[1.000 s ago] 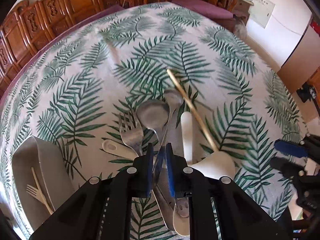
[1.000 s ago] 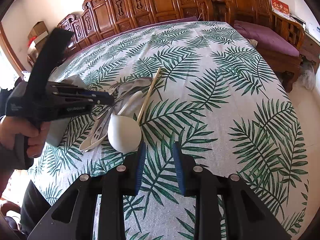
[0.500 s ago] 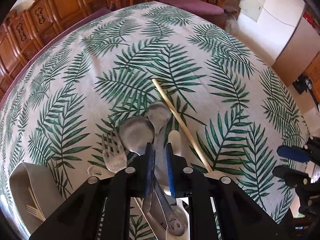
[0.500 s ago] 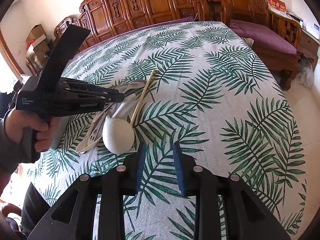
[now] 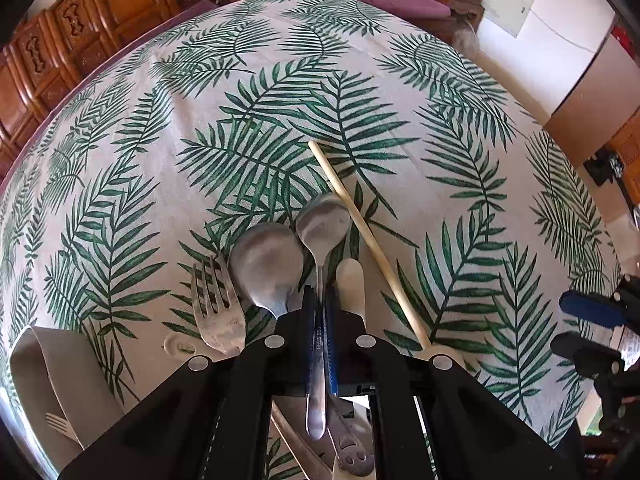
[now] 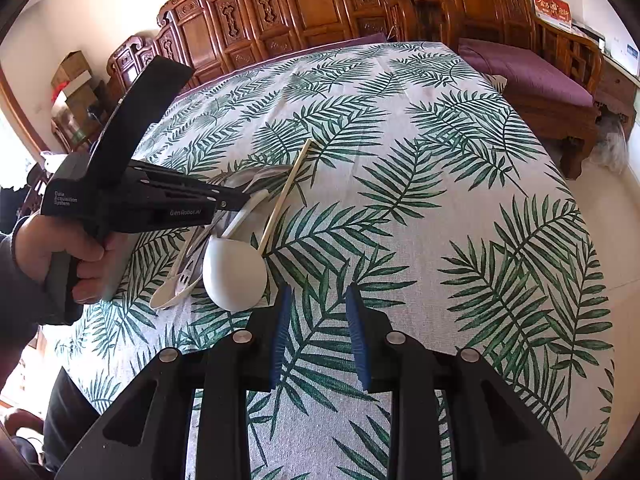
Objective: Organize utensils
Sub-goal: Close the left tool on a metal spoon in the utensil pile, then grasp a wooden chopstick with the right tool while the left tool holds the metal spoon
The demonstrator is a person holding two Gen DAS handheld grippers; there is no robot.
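My left gripper (image 5: 319, 294) is shut on the handle of a small steel spoon (image 5: 322, 222) and holds it over the utensil pile. In the pile lie a larger steel spoon (image 5: 266, 262), a steel fork (image 5: 216, 312), a white plastic handle (image 5: 351, 284) and a wooden-handled white ladle (image 5: 368, 236). A grey tray (image 5: 60, 376) at lower left holds a pale fork (image 5: 60, 426). My right gripper (image 6: 318, 300) is open and empty above the tablecloth, just right of the ladle's white bowl (image 6: 234, 276). The left gripper (image 6: 236, 200) shows there over the pile.
The round table has a palm-leaf cloth (image 6: 420, 184). Carved wooden chairs (image 6: 320, 4) ring its far side, and a purple-cushioned bench (image 6: 528, 76) stands at the right. My right gripper (image 5: 592, 332) shows at the right edge of the left wrist view.
My left gripper has closed on the small steel spoon's handle and raised it from the pile, moving forward a little. My right gripper has stayed open and nearly still.
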